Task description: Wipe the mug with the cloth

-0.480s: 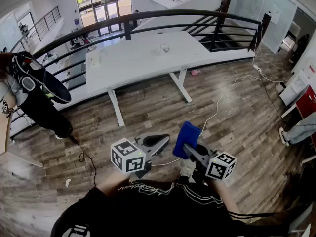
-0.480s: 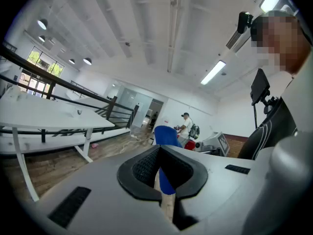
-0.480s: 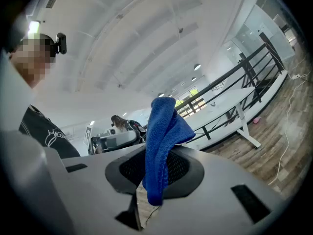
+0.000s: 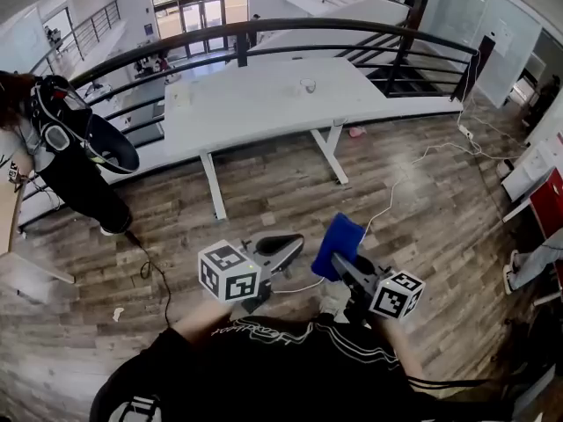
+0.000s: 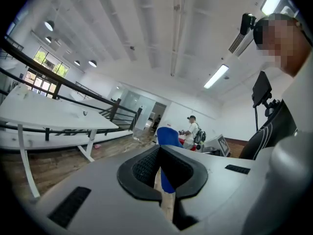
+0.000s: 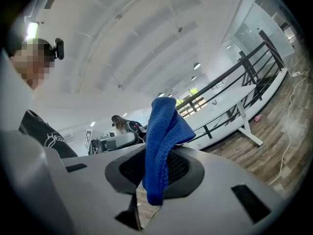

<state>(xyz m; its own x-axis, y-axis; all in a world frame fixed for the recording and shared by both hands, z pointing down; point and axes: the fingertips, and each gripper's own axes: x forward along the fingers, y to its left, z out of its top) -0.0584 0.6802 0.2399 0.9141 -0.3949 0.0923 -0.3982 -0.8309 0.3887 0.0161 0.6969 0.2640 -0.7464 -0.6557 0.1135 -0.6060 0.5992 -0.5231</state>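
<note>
Little has shifted since 0.5 s ago: my view has crept toward the desk [image 4: 255, 104], and both claws keep their pose low at my waist. The right claw [image 4: 339, 264] is pinching the blue cloth [image 4: 337, 238], which stands up out of its jaws. The left claw [image 4: 293, 243] is pressed together on nothing. The mug [image 4: 307, 85] sits on the desk, straight ahead and well apart from both claws, roughly in line between them. Neither is clearly nearer, so I judge a long forward carry comes first.

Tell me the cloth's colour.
The cloth is solid blue, clearest in the right gripper view.
</note>
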